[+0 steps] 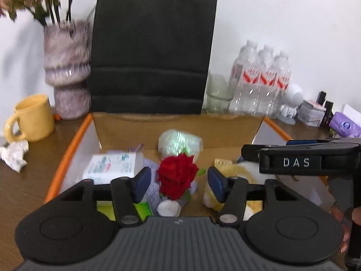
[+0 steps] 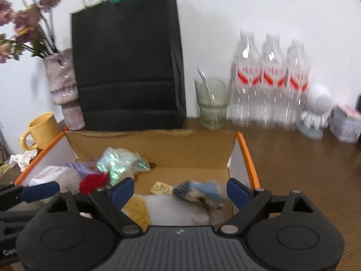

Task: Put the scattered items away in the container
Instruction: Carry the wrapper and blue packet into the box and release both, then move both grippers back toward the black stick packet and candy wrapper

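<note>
An open cardboard box (image 1: 176, 126) with orange-edged flaps stands on the brown table and also shows in the right wrist view (image 2: 185, 144). Inside lie a red rose (image 1: 177, 176), a white carton (image 1: 112, 166), a shiny clear bag (image 1: 179, 143), a purple cloth and a yellow-white plush (image 1: 239, 176). My left gripper (image 1: 179, 181) is open over the box, its jaws either side of the rose without touching it. My right gripper (image 2: 180, 188) is open and empty above the plush (image 2: 176, 210) and a blue cloth (image 2: 200, 192). The right gripper also shows in the left wrist view (image 1: 300, 160).
Behind the box stand a black paper bag (image 1: 153, 49), a purple vase (image 1: 66, 70) with dried flowers, a glass (image 2: 212, 101), three water bottles (image 2: 270, 81) and a white figurine (image 2: 315, 110). A yellow mug (image 1: 33, 117) and crumpled paper (image 1: 14, 154) lie left.
</note>
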Available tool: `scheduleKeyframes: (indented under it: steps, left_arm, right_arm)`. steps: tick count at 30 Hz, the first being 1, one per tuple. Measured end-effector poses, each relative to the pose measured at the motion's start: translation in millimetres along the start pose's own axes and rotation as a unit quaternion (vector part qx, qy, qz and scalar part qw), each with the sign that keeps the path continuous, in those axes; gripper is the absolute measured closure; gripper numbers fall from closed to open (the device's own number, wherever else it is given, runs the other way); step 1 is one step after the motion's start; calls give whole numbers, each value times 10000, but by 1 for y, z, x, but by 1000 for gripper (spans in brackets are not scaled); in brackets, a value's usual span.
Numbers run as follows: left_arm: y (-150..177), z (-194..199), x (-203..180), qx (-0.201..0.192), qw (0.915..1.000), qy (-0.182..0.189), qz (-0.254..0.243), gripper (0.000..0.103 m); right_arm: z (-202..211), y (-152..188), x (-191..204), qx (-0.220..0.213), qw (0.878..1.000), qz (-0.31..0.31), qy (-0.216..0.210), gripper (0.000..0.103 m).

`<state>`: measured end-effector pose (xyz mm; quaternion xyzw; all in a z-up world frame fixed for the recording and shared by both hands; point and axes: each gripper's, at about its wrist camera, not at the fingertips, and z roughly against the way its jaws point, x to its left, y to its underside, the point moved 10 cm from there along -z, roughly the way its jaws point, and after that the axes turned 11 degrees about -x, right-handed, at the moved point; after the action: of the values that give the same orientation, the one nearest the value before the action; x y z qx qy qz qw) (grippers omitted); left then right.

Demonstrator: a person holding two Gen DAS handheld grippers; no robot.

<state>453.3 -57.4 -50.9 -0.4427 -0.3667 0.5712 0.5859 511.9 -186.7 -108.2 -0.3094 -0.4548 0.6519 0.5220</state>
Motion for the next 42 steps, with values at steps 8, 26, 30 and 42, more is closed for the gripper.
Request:
scheduleKeyframes:
  steps: [8, 26, 30, 42]
  left_arm:
    - [-24, 59, 0, -799, 9962, -202, -282, 0]
    - [52, 185, 62, -303, 9995, -118, 7, 0]
    - [83, 189, 55, 8, 10000, -42, -37, 0]
    - [112, 183, 28, 80, 9965, -95, -822, 0]
  right_arm:
    - [64, -20, 3, -740, 9972, -7, -36, 0]
    - [188, 107, 55, -95, 9959, 658, -618, 0]
    - [187, 138, 72, 231, 9946, 755, -679, 1]
    - [178, 149, 82, 451, 9942, 739, -645, 60]
